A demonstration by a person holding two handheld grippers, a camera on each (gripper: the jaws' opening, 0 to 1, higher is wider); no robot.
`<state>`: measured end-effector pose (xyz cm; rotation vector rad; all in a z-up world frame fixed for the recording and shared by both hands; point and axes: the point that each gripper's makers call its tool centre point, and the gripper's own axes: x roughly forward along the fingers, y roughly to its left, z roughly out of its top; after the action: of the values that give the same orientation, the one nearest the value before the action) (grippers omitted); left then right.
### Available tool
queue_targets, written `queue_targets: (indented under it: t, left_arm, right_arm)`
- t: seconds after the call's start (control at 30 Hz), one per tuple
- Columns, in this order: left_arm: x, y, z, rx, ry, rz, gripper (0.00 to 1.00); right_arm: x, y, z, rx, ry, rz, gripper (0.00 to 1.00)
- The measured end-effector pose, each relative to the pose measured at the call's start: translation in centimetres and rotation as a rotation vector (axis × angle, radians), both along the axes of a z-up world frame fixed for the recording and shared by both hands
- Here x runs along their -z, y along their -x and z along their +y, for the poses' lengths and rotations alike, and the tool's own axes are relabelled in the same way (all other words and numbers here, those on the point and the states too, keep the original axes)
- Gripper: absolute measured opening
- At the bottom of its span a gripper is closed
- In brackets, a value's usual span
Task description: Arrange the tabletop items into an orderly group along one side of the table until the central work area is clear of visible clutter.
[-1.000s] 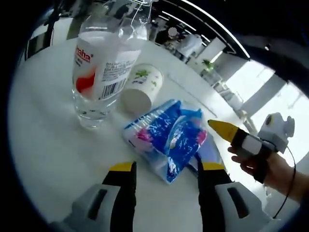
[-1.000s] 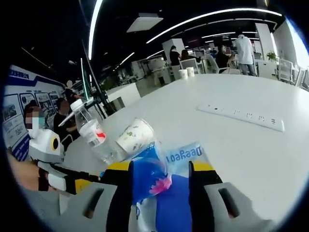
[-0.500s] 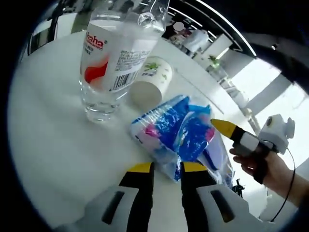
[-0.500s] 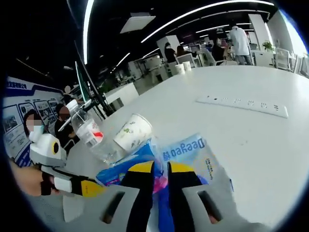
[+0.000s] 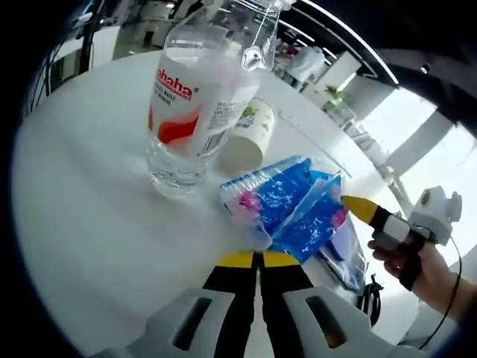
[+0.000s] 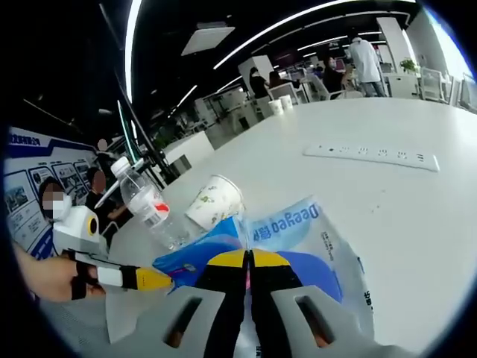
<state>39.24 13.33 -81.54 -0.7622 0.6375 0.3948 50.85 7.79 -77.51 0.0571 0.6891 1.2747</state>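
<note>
A crumpled blue and pink packet (image 5: 277,200) lies on the white table (image 5: 89,224), beside a paper cup (image 5: 247,139) on its side and an upright clear water bottle (image 5: 188,104). My left gripper (image 5: 259,259) is shut on the packet's near corner. From the right, my right gripper (image 5: 362,211) reaches the packet's other end. In the right gripper view that gripper (image 6: 250,260) is shut on the blue packet (image 6: 190,257), over a clear "Deegao" pack (image 6: 302,224). The cup (image 6: 215,202) and bottle (image 6: 146,206) lie beyond, and the left gripper (image 6: 153,278) comes in from the left.
A white power strip (image 6: 369,154) lies flat on the table (image 6: 417,224) to the right. A hand (image 5: 417,262) holds the right gripper. Chairs, desks and people stand in the room behind the table. Bare tabletop lies left of the bottle.
Both grippers went from open to shut, each closing on the blue packet. The left view's camera has drawn back slightly, so the bottle and cup sit further right.
</note>
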Motion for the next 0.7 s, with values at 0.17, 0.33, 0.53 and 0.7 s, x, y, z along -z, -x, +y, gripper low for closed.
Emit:
queue_targets:
  t: [0.17, 0.33, 0.53, 0.7]
  left_arm:
    - [-0.9, 0.1, 0.1, 0.02, -0.008, -0.014, 0.0]
    - [-1.9, 0.3, -0.1, 0.05, -0.016, -0.03, 0.0]
    - [-3.4, 0.8, -0.2, 0.086, -0.027, -0.045, 0.0]
    - [-4.9, 1.1, -0.2, 0.129, -0.042, -0.057, 0.0]
  right_arm:
    - [-0.9, 0.4, -0.9, 0.031, -0.021, -0.001, 0.0]
    - [-1.5, 1.0, -2.0, 0.062, -0.026, -0.001, 0.0]
    - [-3.2, 2.0, -2.6, 0.102, -0.046, -0.009, 0.0]
    - [-4.4, 2.8, -3.1, 0.133, -0.054, -0.024, 0.0]
